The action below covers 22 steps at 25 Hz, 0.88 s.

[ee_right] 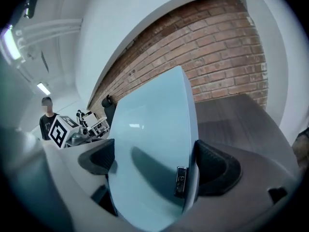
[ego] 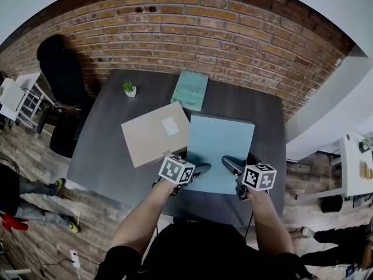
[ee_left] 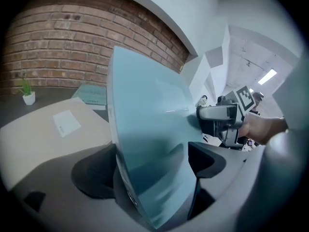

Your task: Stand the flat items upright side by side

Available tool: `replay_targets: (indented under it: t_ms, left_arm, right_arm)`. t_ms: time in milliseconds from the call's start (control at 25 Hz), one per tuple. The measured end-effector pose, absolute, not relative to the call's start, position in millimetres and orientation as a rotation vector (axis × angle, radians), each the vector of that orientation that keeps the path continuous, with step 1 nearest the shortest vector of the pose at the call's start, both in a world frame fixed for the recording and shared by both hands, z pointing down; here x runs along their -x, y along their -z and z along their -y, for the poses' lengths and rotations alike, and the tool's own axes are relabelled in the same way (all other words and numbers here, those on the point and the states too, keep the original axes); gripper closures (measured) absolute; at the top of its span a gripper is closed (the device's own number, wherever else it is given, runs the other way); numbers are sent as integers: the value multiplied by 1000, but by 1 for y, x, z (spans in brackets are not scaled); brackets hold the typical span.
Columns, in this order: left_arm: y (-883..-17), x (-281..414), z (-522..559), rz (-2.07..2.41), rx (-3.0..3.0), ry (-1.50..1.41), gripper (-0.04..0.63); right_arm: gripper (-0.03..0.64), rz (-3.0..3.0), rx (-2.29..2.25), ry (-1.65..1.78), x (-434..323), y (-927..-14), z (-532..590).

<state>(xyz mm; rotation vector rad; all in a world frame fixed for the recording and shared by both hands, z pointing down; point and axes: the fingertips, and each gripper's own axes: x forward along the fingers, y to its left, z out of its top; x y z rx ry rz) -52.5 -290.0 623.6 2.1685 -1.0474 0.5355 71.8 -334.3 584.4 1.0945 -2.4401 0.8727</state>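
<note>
Both grippers are on the blue book (ego: 218, 150), at its near edge; left gripper (ee_left: 149, 173) has its fingers (ee_left: 205, 158) pinching the left near corner, book slab filling the gap between them; right gripper (ee_right: 154, 168) is the same on the right near corner, fingers (ee_right: 217, 168) pressed onto both faces; a small dark tag (ee_right: 180, 181) sits on the book edge by the right one. The book is over the near middle of the desk (ego: 105, 156), far edge pointing at the brick wall (ego: 233, 45); can't tell if that far edge is touching the desk or lifted. Tan book (ego: 156, 134) with a white label (ego: 169, 126) lies flat to the left, its right corner meeting the blue book's left edge. Teal book (ego: 190, 90) lies flat at the far edge of the desk near the wall, well apart from both grippers. Small potted plant (ego: 129, 88) is left of the teal book. Nothing is upright yet.
</note>
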Motion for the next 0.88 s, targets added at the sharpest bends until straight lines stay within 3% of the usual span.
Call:
replay_targets:
  t_ms: [400, 880]
  left_arm:
    - [-589, 82, 255, 1129, -2251, -494, 107]
    - [-582, 61, 251, 1224, -2256, -530, 129]
  right_arm:
    - [89, 2533, -1086, -688, -43, -534, 296]
    - [149, 2593, -1068, -628, -73, -529, 289]
